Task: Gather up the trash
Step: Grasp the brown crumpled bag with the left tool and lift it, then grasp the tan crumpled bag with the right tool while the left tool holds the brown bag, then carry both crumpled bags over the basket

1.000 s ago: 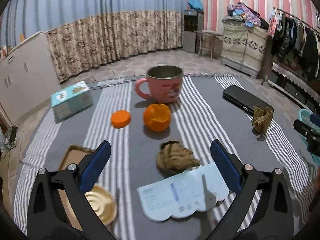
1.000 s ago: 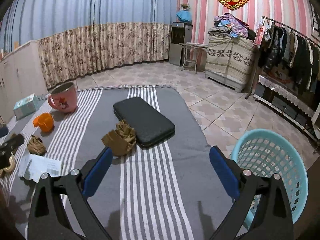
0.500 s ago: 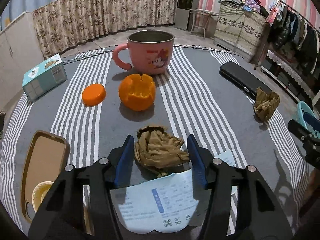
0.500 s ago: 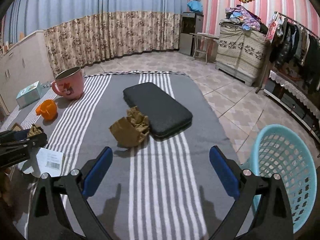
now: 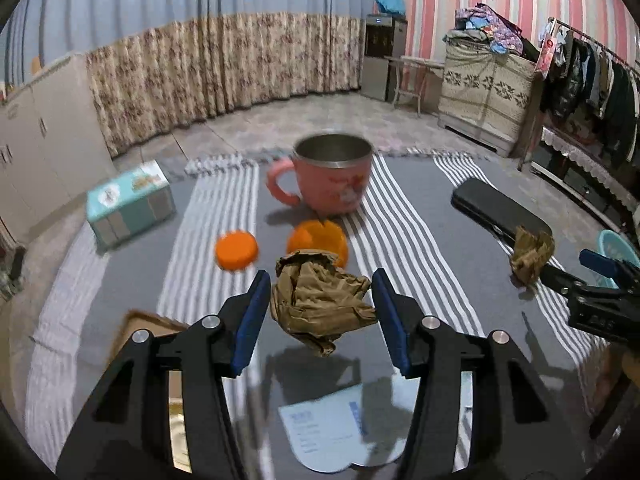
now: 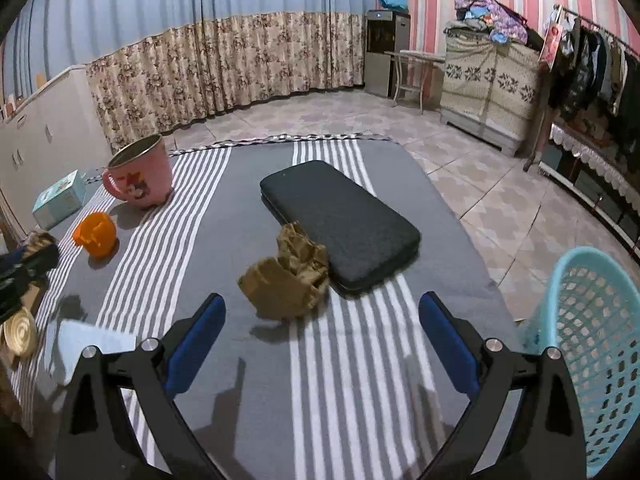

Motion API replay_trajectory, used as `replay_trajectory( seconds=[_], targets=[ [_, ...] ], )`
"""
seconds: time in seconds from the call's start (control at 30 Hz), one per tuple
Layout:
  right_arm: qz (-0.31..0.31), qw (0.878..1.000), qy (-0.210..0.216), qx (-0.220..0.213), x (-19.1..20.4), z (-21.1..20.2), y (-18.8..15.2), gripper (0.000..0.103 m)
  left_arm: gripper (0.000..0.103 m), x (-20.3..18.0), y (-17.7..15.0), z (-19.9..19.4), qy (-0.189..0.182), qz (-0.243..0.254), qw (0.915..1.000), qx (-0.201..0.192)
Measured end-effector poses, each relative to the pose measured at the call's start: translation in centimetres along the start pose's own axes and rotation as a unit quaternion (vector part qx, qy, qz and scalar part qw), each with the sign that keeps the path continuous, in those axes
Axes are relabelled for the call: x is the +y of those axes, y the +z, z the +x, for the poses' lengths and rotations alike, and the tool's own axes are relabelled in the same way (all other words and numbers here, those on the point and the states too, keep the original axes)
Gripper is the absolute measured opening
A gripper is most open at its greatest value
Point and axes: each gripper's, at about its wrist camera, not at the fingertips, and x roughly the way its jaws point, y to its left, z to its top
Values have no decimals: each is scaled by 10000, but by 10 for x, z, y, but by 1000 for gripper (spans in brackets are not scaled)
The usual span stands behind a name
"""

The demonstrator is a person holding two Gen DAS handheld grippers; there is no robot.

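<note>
Left gripper clamped on a brown wad, lifted clear of the table. Right gripper wide open, empty, near second wad beside black case. Next, probably: carry it to the basket and drop.

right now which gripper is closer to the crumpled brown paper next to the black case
Right. The right gripper is open just short of the crumpled brown paper beside the black case. The left gripper is across the cloth, shut on another paper wad.
</note>
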Motion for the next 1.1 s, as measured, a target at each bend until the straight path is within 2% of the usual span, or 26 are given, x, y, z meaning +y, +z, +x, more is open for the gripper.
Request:
replay_trajectory(
  seconds=[0.1, 0.17, 0.2, 0.23, 0.3, 0.57, 0.77, 0.9, 1.1],
  targets=[
    [-118, 9998, -10, 160, 11, 12, 1, 93, 51, 3, 7, -6, 169, 123, 9996, -178],
    [-330, 9991, -18, 280, 17, 17, -1, 78, 51, 5, 11, -8, 199, 134, 9994, -266],
    [-422, 9984, 37, 374, 20, 20, -3, 62, 51, 6, 13, -8, 211, 131, 9993, -292],
    [-446, 9981, 87, 416, 21, 21, -4, 50, 51, 6, 15, -8, 221, 122, 9992, -312],
    [-417, 9982, 184, 383, 19, 19, -4, 43, 51, 5, 18, -7, 220, 99, 9992, -325],
    [-334, 9992, 182, -73, 0, -13, 0, 42, 51, -12, 23, -15, 231, 212, 9987, -409],
    [27, 9990, 168, -424, -36, -51, 7, 42, 51, -35, 28, -34, 120, 346, 9977, -570],
    [236, 9974, 25, -684, -65, -82, 8, 42, 51, -59, 34, -51, -31, 464, 9962, -736],
    [500, 9928, -402, -1011, -115, -131, -3, 42, 51, -106, 38, -75, -328, 722, 9922, -959]
  ],
)
